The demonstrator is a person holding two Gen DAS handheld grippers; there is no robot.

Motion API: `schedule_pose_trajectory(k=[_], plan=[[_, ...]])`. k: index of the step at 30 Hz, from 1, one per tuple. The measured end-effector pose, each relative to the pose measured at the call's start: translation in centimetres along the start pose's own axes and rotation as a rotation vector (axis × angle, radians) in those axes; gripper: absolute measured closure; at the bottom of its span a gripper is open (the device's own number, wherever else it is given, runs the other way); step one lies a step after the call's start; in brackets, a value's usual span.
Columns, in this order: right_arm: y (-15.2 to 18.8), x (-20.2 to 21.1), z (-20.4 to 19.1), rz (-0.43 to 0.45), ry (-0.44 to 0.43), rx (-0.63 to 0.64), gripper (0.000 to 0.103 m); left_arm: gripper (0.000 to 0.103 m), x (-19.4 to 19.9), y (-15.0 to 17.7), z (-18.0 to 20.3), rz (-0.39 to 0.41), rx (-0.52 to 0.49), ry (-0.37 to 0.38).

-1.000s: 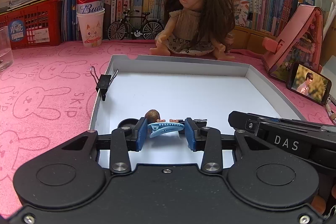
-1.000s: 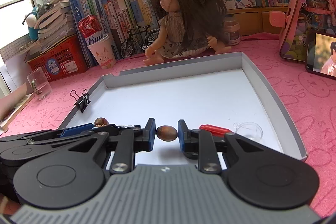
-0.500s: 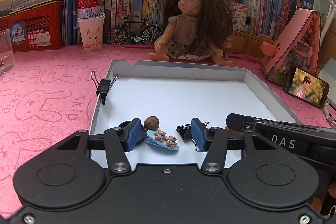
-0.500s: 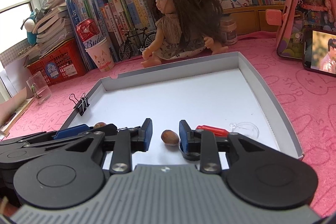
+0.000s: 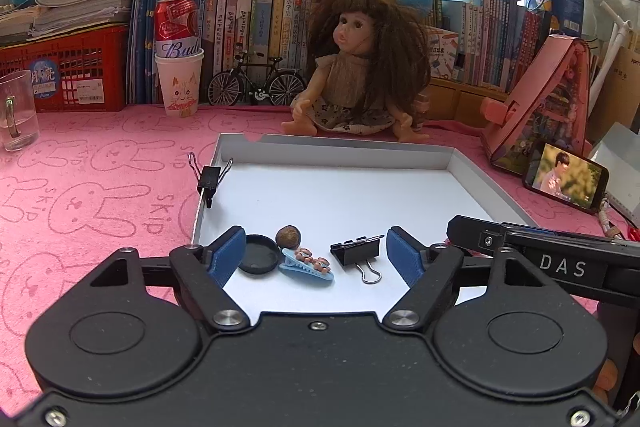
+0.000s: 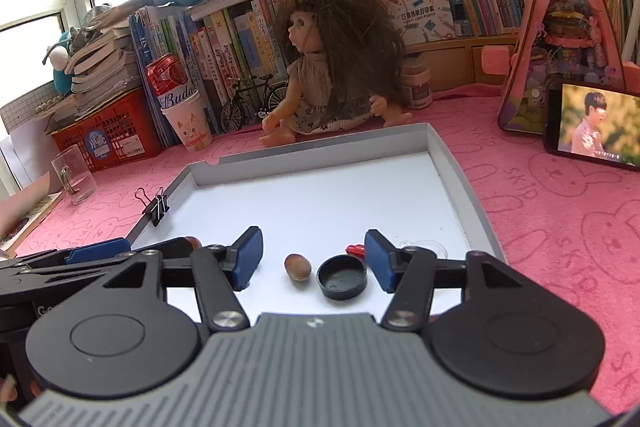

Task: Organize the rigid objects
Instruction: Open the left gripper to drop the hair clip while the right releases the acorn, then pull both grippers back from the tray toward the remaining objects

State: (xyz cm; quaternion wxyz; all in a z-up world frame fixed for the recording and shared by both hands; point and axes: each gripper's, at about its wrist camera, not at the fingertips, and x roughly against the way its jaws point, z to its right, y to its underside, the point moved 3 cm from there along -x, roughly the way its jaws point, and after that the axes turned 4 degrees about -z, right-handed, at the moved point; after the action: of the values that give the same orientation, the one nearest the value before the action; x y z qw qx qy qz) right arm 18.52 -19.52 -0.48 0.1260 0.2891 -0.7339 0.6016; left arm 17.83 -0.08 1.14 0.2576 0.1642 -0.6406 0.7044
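- The left gripper [image 5: 316,254] was seen with its jaws opening and nothing pressed by the pads; the blue hair clip [image 5: 306,263] lay loose on the tray floor between the jaws, nearer the left pad
- A black round cap [image 5: 259,259] was touching that left pad, a brown nut [image 5: 288,235] sat just beyond the clip, and a black binder clip [image 5: 356,253] lay nearer the right pad
- The right gripper [image 6: 314,261] was likewise seen with its jaws opening and nothing gripped; a brown acorn-like nut [image 6: 297,267] rested free between the jaws, with a second black cap [image 6: 342,277] beside it toward the right pad
- A red item [image 6: 355,249] was partly hidden behind the right pad, and what it was could not be told
- Both pieces were judged to be delivered inside the white tray [image 5: 332,153], so the step in hand was taken to be the release
- For a clean release, the jaws should be spread fully before any retreat, so that no pad drags the clip or nut
- Each gripper should be drawn straight back and upward, since the caps and binder clip stood close enough to be knocked
- A second binder clip [image 5: 209,178] was seen clamped on the tray's left wall, well ahead of the left gripper
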Motion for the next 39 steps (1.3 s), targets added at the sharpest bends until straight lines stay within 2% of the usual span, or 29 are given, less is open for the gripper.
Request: schedule_pose_trajectory(k=[15, 29, 39], plan=[[0.7, 2.8, 0.1, 0.041, 0.043, 0.050, 0.022, 0.025, 2.8, 0.9, 1.2, 0.011, -0.031, 0.043], [1.9, 5.1, 0.0, 0.060, 0.056, 0.100, 0.019, 0.022, 5.1, 1.9, 1.9, 0.018, -0.060, 0.078], [3.3, 6.5, 0.1, 0.063, 0.068, 0.159, 0.017, 0.021, 6.6, 4.4, 2.8, -0.003, -0.125, 0.114]])
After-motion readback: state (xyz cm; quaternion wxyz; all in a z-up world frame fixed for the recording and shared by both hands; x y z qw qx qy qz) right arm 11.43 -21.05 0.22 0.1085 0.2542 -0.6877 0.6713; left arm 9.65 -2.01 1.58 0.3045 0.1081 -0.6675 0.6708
